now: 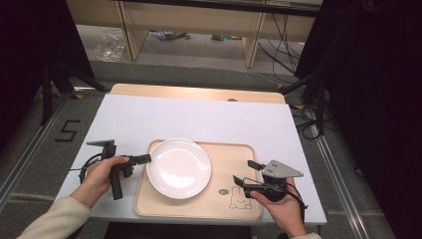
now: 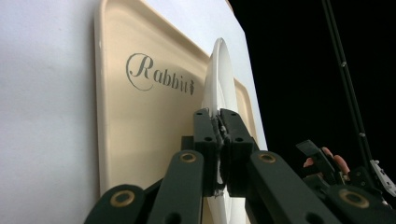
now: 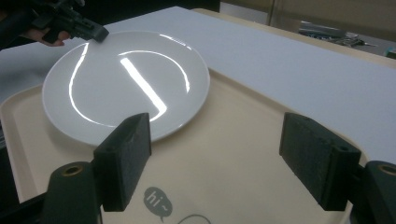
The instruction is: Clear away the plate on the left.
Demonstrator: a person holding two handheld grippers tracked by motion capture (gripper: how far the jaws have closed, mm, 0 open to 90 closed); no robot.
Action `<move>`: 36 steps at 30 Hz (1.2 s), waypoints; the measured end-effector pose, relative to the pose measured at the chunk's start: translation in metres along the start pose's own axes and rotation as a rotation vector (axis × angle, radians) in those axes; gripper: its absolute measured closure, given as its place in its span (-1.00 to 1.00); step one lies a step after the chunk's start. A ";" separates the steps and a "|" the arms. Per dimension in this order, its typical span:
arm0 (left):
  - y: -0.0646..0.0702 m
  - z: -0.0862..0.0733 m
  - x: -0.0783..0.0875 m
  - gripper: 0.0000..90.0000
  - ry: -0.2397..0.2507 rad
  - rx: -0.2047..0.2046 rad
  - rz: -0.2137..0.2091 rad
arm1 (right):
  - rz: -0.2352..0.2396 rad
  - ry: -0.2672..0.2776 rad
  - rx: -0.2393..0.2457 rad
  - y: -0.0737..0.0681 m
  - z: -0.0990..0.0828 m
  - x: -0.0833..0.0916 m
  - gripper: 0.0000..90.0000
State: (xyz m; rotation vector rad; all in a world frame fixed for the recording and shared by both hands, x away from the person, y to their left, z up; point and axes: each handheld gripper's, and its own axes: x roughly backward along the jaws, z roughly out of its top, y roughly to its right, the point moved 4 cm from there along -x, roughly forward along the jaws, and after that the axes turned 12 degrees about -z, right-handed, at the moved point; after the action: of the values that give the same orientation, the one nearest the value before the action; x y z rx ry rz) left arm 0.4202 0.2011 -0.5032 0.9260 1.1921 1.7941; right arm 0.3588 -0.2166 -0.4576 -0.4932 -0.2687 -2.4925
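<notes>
A white plate [image 1: 179,168] lies on a beige tray [image 1: 249,152], toward the tray's left half, and the tray sits on the near part of the white counter [image 1: 199,117]. The left claw [image 1: 146,159] reaches in from the tray's left edge, and in the left gripper view its jaws are pressed together on the plate's thin rim [image 2: 218,88], with the word "Rabbit" [image 2: 159,74] printed on the tray floor beside the plate. The right claw [image 1: 244,173] hovers over the tray's right half, near a small rabbit drawing [image 1: 240,198] at the tray's near edge; its jaws stand wide apart with nothing between them, facing the plate [image 3: 123,84] across bare tray.
</notes>
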 end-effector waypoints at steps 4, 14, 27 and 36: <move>0.000 -0.002 -0.004 0.90 -0.005 -0.005 0.002 | 0.000 0.001 0.001 0.000 0.000 0.000 -0.42; 0.001 -0.005 -0.013 0.91 -0.016 -0.014 0.012 | 0.002 0.000 -0.001 0.000 0.000 0.000 -0.42; 0.002 -0.007 -0.021 0.92 -0.023 -0.082 0.072 | 0.002 0.000 -0.002 0.000 0.000 0.000 -0.42; -0.006 -0.007 -0.022 0.86 -0.073 -0.126 0.082 | 0.003 -0.003 -0.002 -0.001 0.000 0.000 -0.42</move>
State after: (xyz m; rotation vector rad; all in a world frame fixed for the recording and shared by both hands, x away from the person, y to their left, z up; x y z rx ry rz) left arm 0.4244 0.1802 -0.5140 0.9702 0.9965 1.8613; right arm 0.3582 -0.2162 -0.4577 -0.4980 -0.2662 -2.4897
